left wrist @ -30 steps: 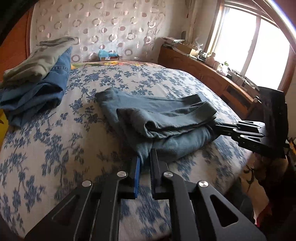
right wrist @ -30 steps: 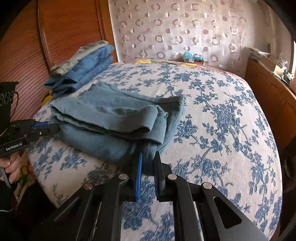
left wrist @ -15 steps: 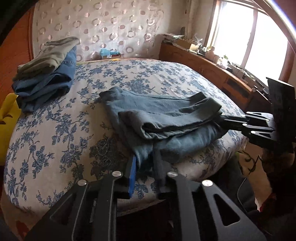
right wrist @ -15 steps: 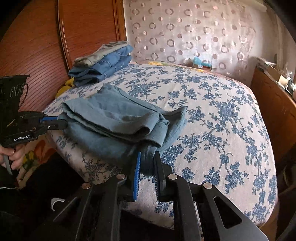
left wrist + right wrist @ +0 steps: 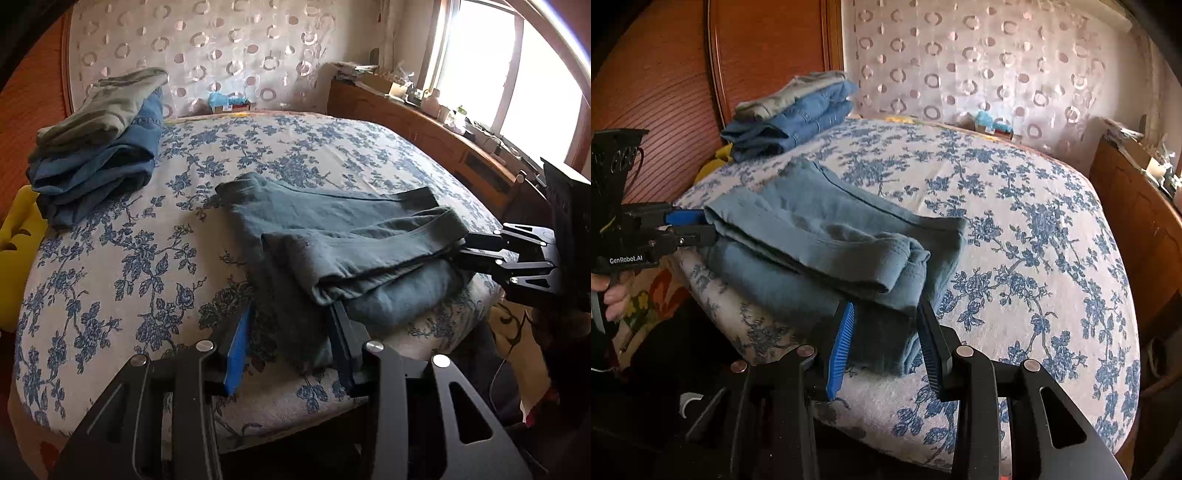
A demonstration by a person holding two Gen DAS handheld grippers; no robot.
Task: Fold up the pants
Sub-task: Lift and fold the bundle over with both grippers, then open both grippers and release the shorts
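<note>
the pants (image 5: 343, 240) lie folded in a thick grey-blue bundle on the near part of the bed (image 5: 122, 266), close to its front edge, with the upper layers lying a little askew on the lower one. the bed has a white cover with blue flowers.

the left gripper (image 5: 291, 339) is at one near corner of the bundle. its jaws have just been opening and now stand partly apart; the corner of the cloth is between them, but the pads do not press on it. the right gripper (image 5: 886, 343) is at the other near corner, seen also from the side in the left view (image 5: 476, 247). its jaws too have just been opening and stand partly apart, with the cloth loose between the blue pad and the black one. a hand (image 5: 613, 295) holds the left tool at the edge of the right view.

at the far left corner of the bed there is a stack (image 5: 99, 147) of other folded clothes, blue jeans below and something grey-green on top, well apart from the pants.
</note>
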